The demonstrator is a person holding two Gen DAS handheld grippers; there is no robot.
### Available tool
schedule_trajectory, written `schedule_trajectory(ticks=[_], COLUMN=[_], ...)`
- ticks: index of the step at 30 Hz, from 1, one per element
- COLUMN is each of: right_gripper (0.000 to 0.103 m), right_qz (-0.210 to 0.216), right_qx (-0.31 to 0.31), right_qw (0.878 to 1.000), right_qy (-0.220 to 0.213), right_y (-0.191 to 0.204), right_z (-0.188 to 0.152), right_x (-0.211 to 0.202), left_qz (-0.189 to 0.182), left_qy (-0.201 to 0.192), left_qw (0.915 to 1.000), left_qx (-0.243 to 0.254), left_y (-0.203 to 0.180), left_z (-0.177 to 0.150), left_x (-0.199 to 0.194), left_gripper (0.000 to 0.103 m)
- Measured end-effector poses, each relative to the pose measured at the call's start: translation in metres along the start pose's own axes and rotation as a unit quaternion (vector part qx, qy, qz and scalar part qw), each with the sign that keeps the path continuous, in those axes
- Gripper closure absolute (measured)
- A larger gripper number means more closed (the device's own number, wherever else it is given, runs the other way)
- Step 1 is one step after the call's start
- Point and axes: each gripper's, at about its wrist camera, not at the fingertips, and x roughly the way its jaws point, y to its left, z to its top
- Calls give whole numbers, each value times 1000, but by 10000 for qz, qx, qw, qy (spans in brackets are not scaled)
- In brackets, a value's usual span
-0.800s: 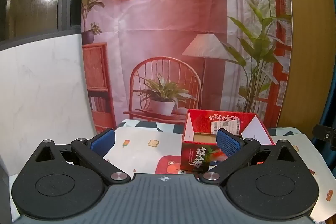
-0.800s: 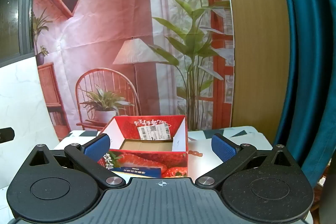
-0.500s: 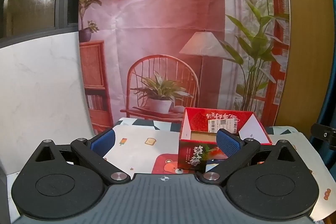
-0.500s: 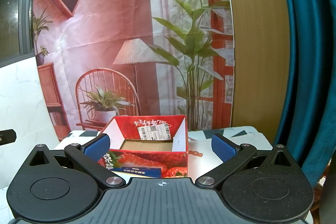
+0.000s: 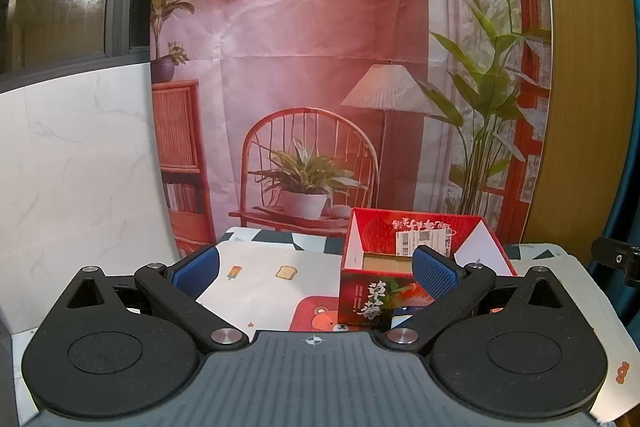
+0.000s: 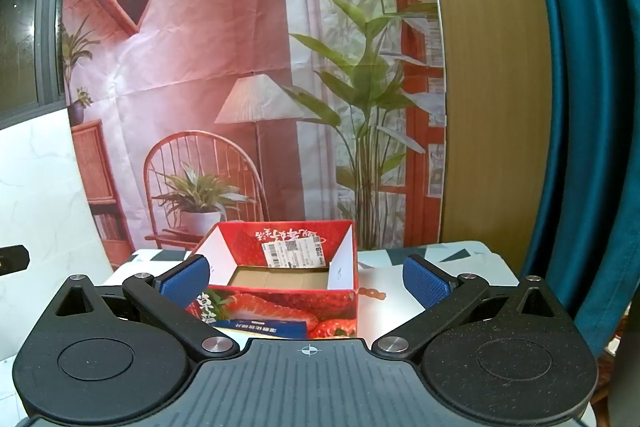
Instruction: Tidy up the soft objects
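Showing red strawberry-print box (image 6: 280,311), top open, cardboard floor bare; both claws spread, empty.

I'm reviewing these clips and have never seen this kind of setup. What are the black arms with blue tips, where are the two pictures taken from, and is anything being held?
Each picture comes from a camera mounted on a hand-held gripper, looking forward along its two fingers. The black arms with blue pads are those fingers. The left gripper and the right gripper both stand wide open and hold nothing. Ahead, on a table covered with a cartoon-print cloth, stands an open red strawberry box; only its bare cardboard floor shows inside. No soft objects are in view. Behind hangs a printed room backdrop.
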Motion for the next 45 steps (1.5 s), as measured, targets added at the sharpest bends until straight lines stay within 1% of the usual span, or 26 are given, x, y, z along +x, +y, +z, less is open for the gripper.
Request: schedule_trajectory(ticks=[12, 45], right_gripper=[0, 0], right_qz=[0, 2], right_qx=[-1, -1], right_qw=[10000, 10000], right_qy=[-3, -4], right_y=[1, 0], right_z=[1, 0], right_x=[-1, 0], left_qz=[1, 0], left_qy=[-70, -80], left_qw=[10000, 10000], left_qx=[-48, -51], left_y=[1, 1], left_z=[-3, -3], left_x=[-1, -2], left_gripper=[0, 0])
